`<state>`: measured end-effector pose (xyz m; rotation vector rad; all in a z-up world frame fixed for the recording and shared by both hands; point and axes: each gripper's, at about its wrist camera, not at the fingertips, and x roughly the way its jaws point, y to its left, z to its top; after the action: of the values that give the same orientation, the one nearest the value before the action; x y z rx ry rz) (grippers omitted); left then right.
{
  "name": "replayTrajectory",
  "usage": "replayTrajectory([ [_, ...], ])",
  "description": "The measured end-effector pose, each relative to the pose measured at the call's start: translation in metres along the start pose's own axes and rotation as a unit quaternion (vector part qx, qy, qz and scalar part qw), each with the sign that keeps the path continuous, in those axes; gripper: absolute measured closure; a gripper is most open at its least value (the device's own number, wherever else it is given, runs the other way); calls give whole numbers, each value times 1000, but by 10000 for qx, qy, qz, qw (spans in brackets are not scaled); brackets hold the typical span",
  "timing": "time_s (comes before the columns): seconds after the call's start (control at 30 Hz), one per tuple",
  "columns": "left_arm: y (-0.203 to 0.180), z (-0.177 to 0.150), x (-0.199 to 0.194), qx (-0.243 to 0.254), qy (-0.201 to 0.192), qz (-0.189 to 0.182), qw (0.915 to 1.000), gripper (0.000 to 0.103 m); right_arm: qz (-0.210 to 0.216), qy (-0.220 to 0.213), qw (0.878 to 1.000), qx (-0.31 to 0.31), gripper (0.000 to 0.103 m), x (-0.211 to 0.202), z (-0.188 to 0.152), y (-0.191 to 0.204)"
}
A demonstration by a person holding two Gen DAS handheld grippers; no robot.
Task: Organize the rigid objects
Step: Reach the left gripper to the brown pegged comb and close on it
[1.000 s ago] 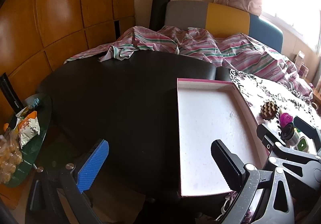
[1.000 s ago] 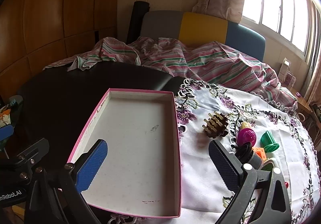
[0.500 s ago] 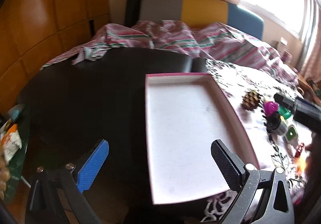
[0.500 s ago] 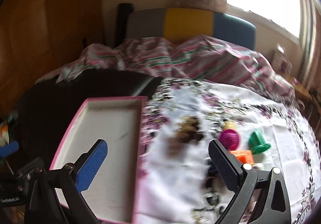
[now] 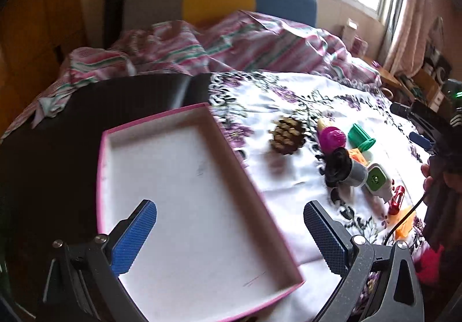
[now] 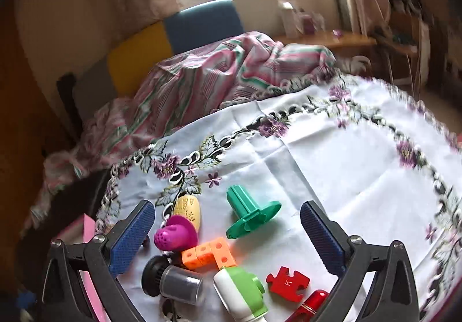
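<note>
Both tongs gape, holding nothing: left tongs [image 5: 229,235] view shows pink-rimmed tray [image 5: 161,120], pinecone [image 5: 287,136]; right tongs [image 6: 228,231] view alone shows red puzzle piece [image 6: 288,283].

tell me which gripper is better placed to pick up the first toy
Right, probably. The right gripper hangs open directly over the toy cluster, the orange cube-block piece between its fingers. The left gripper is open over the empty pink-rimmed white tray, toys off to its right.

Beside the red puzzle piece [image 6: 288,283], the red cylinder [image 6: 310,306] and green-and-white device [image 6: 241,297] are running off the right wrist view's bottom edge, the pink tray [image 6: 86,238] vanishing leftward.
</note>
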<state>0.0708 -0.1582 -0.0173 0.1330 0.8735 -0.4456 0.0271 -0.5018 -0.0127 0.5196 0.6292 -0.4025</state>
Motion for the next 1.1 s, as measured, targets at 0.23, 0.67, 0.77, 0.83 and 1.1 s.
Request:
replayTrajectory([
  [0.23, -42, 40, 44, 454, 119, -115, 9988, 5, 49, 254, 9997, -5, 0, 4, -3, 6],
  [0.67, -75, 79, 137, 486, 605, -49, 9970, 7, 55, 268, 9995, 146, 0, 6, 1, -1],
  [0.77, -77, 82, 146, 517, 631, 1, 9967, 6, 55, 303, 9994, 125, 0, 8, 1, 0],
  [0.83, -78, 83, 154, 565, 664, 89, 9962, 7, 51, 306, 9995, 100, 0, 8, 0, 2],
  [1.1, -78, 85, 177, 380, 851, -282, 9953, 44, -45, 349, 9994, -68, 1, 12, -2, 6],
])
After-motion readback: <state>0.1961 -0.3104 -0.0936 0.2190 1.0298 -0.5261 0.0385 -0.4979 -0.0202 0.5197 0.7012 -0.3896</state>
